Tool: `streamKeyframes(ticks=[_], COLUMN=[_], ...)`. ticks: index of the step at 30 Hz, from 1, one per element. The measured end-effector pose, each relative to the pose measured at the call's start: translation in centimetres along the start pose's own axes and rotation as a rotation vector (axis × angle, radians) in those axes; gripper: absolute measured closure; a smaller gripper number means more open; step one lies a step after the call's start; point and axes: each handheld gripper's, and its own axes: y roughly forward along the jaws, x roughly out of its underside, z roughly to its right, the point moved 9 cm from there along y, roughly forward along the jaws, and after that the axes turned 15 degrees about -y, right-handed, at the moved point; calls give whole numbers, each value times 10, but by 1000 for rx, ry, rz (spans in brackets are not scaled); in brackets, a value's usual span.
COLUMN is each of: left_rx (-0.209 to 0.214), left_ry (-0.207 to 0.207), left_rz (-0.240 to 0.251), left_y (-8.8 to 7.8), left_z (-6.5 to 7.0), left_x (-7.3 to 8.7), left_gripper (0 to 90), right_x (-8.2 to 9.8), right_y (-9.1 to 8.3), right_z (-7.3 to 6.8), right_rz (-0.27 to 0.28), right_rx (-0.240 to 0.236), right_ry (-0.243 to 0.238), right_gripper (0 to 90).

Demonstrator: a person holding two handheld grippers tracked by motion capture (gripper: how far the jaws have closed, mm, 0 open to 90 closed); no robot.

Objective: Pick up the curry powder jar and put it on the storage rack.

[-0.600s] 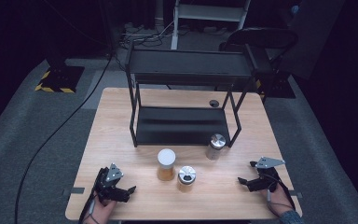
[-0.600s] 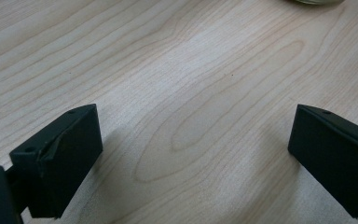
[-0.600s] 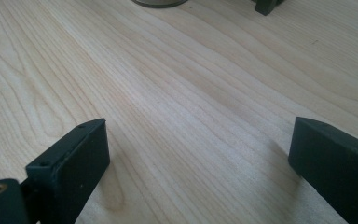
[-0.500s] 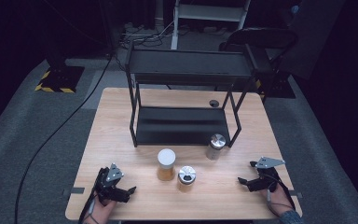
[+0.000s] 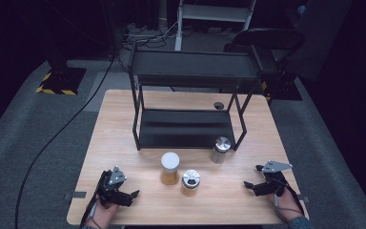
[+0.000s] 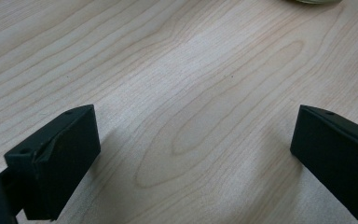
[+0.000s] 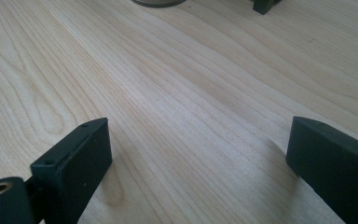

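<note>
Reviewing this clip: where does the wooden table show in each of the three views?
High view: the wooden table sits mid-frame, bearing the black rack.
Left gripper view: its pale grain runs behind the left gripper, jaws open.
Right gripper view: the same grain lies under the right gripper, jaws open.
Shared landmark: the wood grain; also the rack foot, probably the near right one in the high view.
</note>
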Motion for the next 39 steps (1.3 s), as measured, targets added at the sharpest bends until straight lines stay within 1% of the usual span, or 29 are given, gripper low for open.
streamKeyframes(ticks=[2, 6, 10, 13, 15, 20, 22, 28, 32, 37, 39], left_rx=[4, 18, 26, 43, 51, 71, 75, 80, 74, 85, 86], left_ry=[-4, -22, -12, 3, 20, 24, 35, 68, 71, 65, 75], left_rz=[1, -1, 16, 15, 22, 34, 37, 20, 31, 40, 41], left_y=[0, -4, -12, -18, -24, -35, -39, -49, -56, -61, -62], left_z=[-1, -3, 0, 3, 5, 9, 12, 20, 25, 29, 30], left_x=[0, -2, -8, -17, -23, -37, -42, -56, -63, -71, -73], left_gripper=[17, 51, 49, 57, 61, 62, 63, 71, 75, 75, 76], right_x=[0, 0, 0, 0, 0, 0, 0, 0, 0, 0, 0], right_y=[0, 0, 0, 0, 0, 0, 0, 0, 0, 0, 0], right_z=[0, 0, 0, 0, 0, -1, -1, -1, -1, -1, -1], right_rz=[0, 0, 1, 0, 0, -1, -1, 0, 0, 0, 0], right_rx=[0, 1, 1, 3, 3, 5, 5, 6, 5, 6, 8], right_ry=[0, -1, 0, 2, 2, 4, 4, 4, 4, 5, 8], right_gripper=[64, 64, 64, 64, 64, 64, 64, 64, 64, 64, 65])
